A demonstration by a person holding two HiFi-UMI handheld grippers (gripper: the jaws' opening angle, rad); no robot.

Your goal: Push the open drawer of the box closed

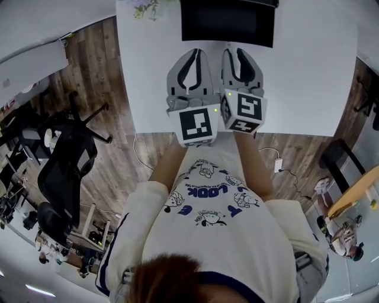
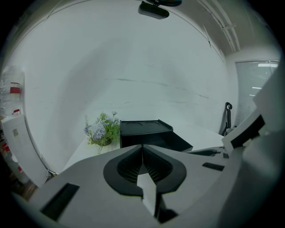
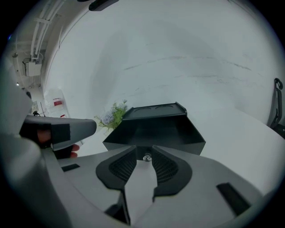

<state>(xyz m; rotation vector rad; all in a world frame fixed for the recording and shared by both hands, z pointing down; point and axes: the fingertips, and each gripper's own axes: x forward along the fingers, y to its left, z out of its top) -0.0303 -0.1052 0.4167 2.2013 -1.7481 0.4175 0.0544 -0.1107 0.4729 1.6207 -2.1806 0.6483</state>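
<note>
A black box (image 1: 228,21) stands at the far middle of the white table (image 1: 308,71), its open drawer (image 3: 153,142) pulled out towards me. In the right gripper view a small round knob (image 3: 147,157) on the drawer front shows just beyond the jaws. My right gripper (image 1: 233,53) points at the drawer front, with a narrow gap between its jaws and nothing held. My left gripper (image 1: 194,53) hovers beside it on the left, fingertips touching and empty. The left gripper view shows the box (image 2: 144,132) ahead, slightly right of the left gripper (image 2: 142,147).
A small pot of pale flowers (image 1: 145,7) stands left of the box at the table's back. The table's near edge lies under the grippers' cubes. A black office chair (image 1: 65,165) stands on the wooden floor at the left. A cable and plug (image 1: 277,163) lie on the floor to the right.
</note>
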